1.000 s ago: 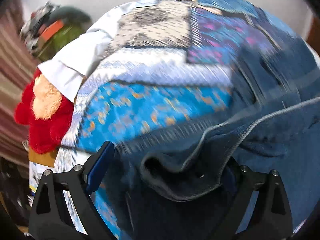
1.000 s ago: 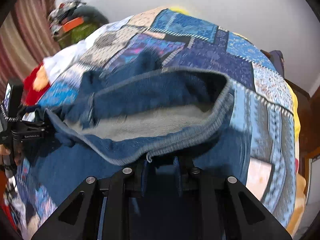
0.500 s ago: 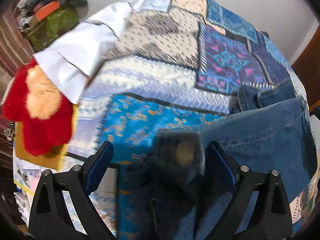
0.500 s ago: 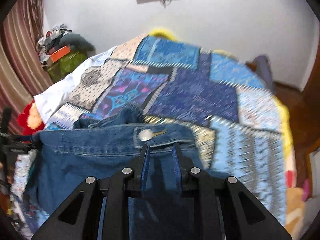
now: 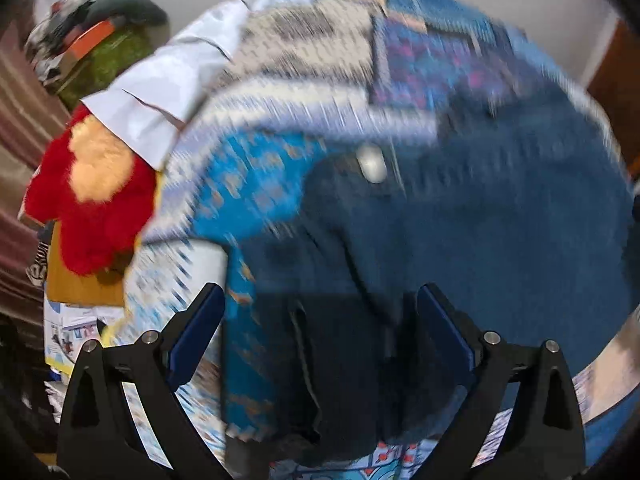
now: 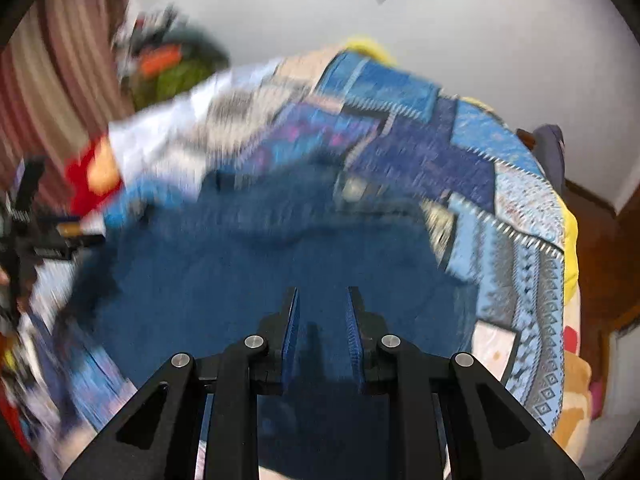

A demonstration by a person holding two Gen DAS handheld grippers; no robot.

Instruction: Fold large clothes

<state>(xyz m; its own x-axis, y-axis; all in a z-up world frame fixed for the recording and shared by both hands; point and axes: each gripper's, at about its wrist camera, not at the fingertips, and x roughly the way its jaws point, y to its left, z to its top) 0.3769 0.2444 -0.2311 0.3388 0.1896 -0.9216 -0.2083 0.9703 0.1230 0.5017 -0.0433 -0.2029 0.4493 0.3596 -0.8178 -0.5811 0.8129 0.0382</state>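
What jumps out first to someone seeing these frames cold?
The blue jeans fill the middle of both views, spread over a patchwork bedspread, with the metal waist button showing. A red plush toy sits at the bed's left edge beside a white cloth. The left claw stands wide over the denim.

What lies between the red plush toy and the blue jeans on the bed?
The patchwork bedspread separates the red plush toy from the jeans, seen from the left wrist.
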